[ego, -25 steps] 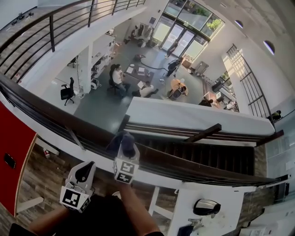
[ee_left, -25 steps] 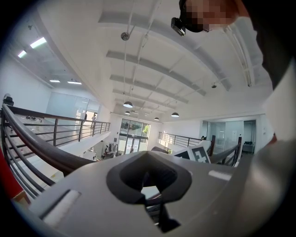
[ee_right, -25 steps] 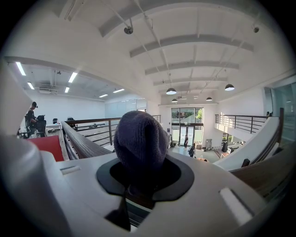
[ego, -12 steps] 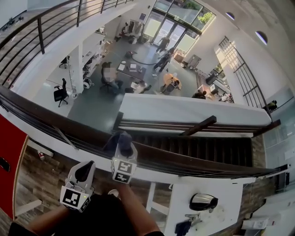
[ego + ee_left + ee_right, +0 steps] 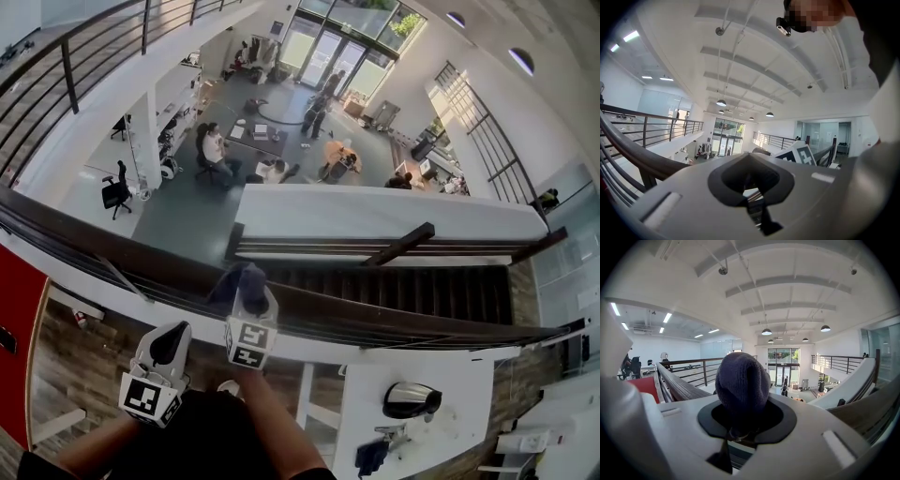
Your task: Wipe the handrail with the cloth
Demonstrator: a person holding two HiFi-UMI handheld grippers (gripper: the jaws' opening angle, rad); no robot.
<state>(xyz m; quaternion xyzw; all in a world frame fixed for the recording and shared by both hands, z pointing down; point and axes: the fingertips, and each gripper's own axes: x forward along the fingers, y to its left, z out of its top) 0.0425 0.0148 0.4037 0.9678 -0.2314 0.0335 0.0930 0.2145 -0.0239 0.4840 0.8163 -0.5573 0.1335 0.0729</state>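
While the right gripper [image 5: 249, 294] pinches the cloth [image 5: 236, 280] on the handrail [image 5: 394, 324], the left gripper [image 5: 168, 344] — jaws together, empty — hangs nearby.

Head view: high on mezzanine, steeply down over handrail [image 5: 112, 248] onto atrium floor [image 5: 187, 211]. Both gripper views: low, close along rail, roughly level; share far entrance doors [image 5: 783, 366], apparently.

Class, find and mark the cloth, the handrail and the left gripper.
cloth [image 5: 742, 380]: right gripper view, on its bunched top above the jaws.
handrail [image 5: 394, 325]: head view, on its dark top surface, right of the grippers.
left gripper [image 5: 172, 339]: head view, at its dark front end.
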